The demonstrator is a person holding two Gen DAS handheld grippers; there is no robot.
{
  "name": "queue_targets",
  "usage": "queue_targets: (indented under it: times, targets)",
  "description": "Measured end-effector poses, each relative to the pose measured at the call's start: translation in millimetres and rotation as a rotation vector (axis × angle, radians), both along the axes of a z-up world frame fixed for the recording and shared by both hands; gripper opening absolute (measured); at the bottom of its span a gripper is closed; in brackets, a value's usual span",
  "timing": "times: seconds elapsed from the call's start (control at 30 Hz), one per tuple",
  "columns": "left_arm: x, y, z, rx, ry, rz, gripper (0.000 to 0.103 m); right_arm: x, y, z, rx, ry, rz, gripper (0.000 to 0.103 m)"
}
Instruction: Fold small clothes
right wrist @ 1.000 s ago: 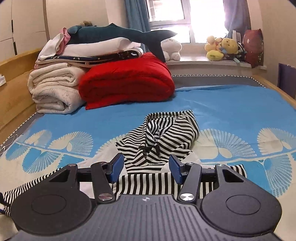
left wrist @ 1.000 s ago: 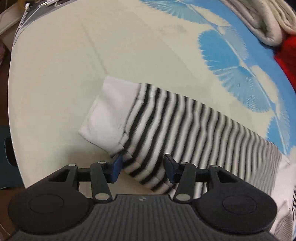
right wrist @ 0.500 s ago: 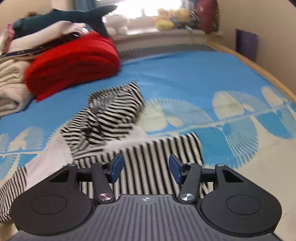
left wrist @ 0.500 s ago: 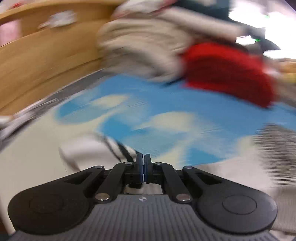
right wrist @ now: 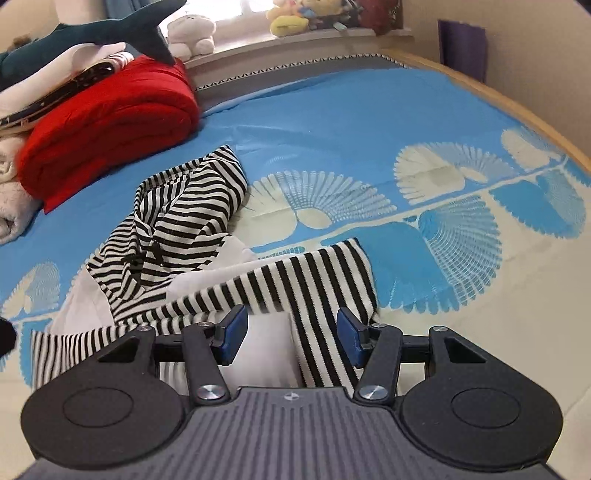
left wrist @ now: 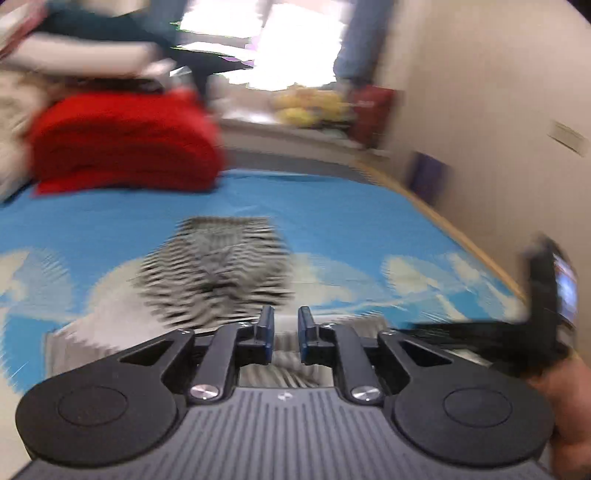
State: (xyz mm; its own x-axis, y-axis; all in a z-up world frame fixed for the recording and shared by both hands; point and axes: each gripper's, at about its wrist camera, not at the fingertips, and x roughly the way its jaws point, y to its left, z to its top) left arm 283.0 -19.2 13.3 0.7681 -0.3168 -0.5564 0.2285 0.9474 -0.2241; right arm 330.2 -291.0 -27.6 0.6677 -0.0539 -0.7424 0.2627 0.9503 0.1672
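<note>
A black-and-white striped top with white panels [right wrist: 192, 236] lies on the blue patterned bed sheet [right wrist: 369, 122]. Its hood points toward the red blanket, and a striped sleeve [right wrist: 325, 291] is folded across its near side. My right gripper [right wrist: 291, 332] is open and straddles the sleeve and a white panel. In the blurred left wrist view the top [left wrist: 218, 266] lies ahead. My left gripper [left wrist: 285, 330] is open by a narrow gap and empty, just above the garment's near edge. The right gripper [left wrist: 546, 314] shows at that view's right edge.
A folded red blanket [right wrist: 110, 118], rolled white bedding [right wrist: 11, 206] and a toy shark [right wrist: 110, 29] are stacked at the back left. Soft toys [right wrist: 291, 18] sit on the windowsill. The wooden bed frame [right wrist: 517, 110] runs along the right, beside a wall.
My left gripper closed on the striped sleeve, swung it over to the right, and now has its jaws slightly apart and empty. My right gripper tilted down over the folded sleeve.
</note>
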Motion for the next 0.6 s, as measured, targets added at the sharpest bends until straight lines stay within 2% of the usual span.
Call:
queue_targets:
  times: [0.07,0.1,0.17,0.27,0.43,0.5,0.6]
  targets:
    - [17,33,-10,0.067,0.062,0.166,0.016,2,-4,-7,0.057,0.012,-0.006,0.049]
    - [23,48,-16,0.115,0.104,0.249,0.016,4,-6,-13,0.095,0.028,-0.012,0.043]
    - [35,80,-28,0.17,0.203,0.386,0.016,7,-11,-26,0.16,0.061,-0.029,0.039]
    - [41,124,-44,0.106,0.33,0.537,0.016,15,-14,-52,0.2,0.15,-0.051,0.04]
    - [46,146,-40,0.106,0.347,0.585,0.023,21,0,-88,0.139,0.265,-0.006,0.038]
    - [49,154,-42,0.111,0.351,0.598,0.024,19,9,-94,0.105,0.275,0.031,0.013]
    - [52,166,-46,0.104,0.377,0.623,0.024,14,23,-81,0.07,0.204,0.115,0.008]
